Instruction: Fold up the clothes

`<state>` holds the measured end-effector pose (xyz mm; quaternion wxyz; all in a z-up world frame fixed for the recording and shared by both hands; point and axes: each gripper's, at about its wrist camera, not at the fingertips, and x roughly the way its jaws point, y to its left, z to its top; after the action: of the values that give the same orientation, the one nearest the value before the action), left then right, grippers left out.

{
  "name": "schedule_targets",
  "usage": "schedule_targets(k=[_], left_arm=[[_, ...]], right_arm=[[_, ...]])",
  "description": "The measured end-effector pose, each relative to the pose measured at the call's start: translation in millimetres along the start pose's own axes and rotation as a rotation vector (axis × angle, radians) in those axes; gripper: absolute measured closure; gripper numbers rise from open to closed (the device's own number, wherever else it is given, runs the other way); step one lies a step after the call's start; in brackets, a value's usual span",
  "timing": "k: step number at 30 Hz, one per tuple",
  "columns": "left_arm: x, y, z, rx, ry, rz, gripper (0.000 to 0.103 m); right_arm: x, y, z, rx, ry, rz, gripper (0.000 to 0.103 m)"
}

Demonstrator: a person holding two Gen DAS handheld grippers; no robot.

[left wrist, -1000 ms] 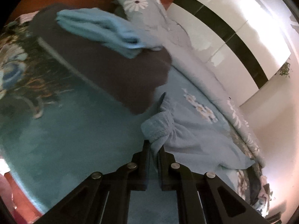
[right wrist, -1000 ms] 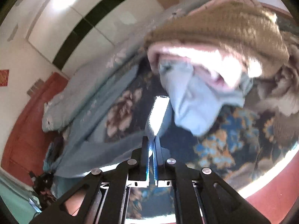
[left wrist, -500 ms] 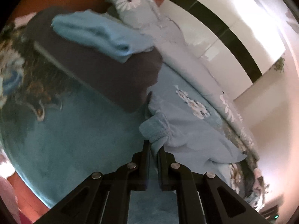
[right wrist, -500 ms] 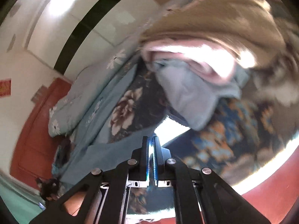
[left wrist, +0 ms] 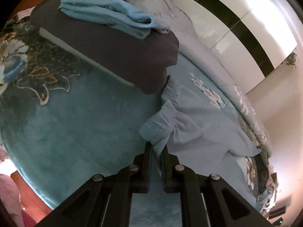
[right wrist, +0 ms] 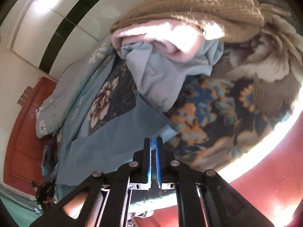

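Light blue trousers [left wrist: 198,124] with a gathered elastic waistband lie on the teal floral blanket [left wrist: 75,117]. My left gripper [left wrist: 156,147] is shut on the waistband corner. In the right wrist view the same trousers [right wrist: 113,140] stretch flat across the bed, and my right gripper [right wrist: 153,141] is shut on their hem end. A folded light blue garment [left wrist: 108,17] lies on a folded dark grey one [left wrist: 117,51].
A heap of unfolded clothes, brown knit [right wrist: 198,5], pink [right wrist: 170,43] and pale blue [right wrist: 161,79], lies ahead of the right gripper. A daisy-print quilt [left wrist: 208,56] runs along the white wall. A red-brown wooden headboard [right wrist: 24,132] stands at the bed's end.
Both grippers have stayed shut on the trousers and moved them down onto the blanket; the right end now lies flatter and more stretched. The clothes heap looks nearer and sharper.
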<state>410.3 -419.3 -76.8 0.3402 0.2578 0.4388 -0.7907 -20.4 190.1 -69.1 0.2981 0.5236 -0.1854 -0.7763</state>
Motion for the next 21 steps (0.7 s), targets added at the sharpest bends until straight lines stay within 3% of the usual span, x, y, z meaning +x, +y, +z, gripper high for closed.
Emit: schedule_targets(k=[2, 8, 13, 15, 16, 21], left_arm=[[-1.0, -0.5, 0.2, 0.003, 0.002, -0.002, 0.092], [1.4, -0.8, -1.1, 0.0, 0.019, 0.002, 0.092], [1.5, 1.3, -3.6, -0.007, 0.028, 0.003, 0.091], [1.3, 3.0, -3.5, -0.009, 0.029, -0.001, 0.091], [0.9, 3.8, -3.3, -0.011, 0.03, -0.003, 0.091], [-7.7, -5.2, 10.3, -0.006, 0.003, -0.043, 0.093]], right_arm=[[0.7, -3.4, -5.4, 0.015, 0.011, 0.002, 0.069], [18.5, 1.0, -17.3, 0.048, 0.035, 0.088, 0.068], [37.5, 21.5, -21.6, 0.002, 0.068, 0.117, 0.069], [37.1, 24.7, -21.8, 0.003, 0.065, 0.128, 0.093], [35.5, 24.4, -20.5, 0.02, 0.066, 0.153, 0.099], [10.5, 51.7, 11.9, -0.038, -0.022, 0.241, 0.1]])
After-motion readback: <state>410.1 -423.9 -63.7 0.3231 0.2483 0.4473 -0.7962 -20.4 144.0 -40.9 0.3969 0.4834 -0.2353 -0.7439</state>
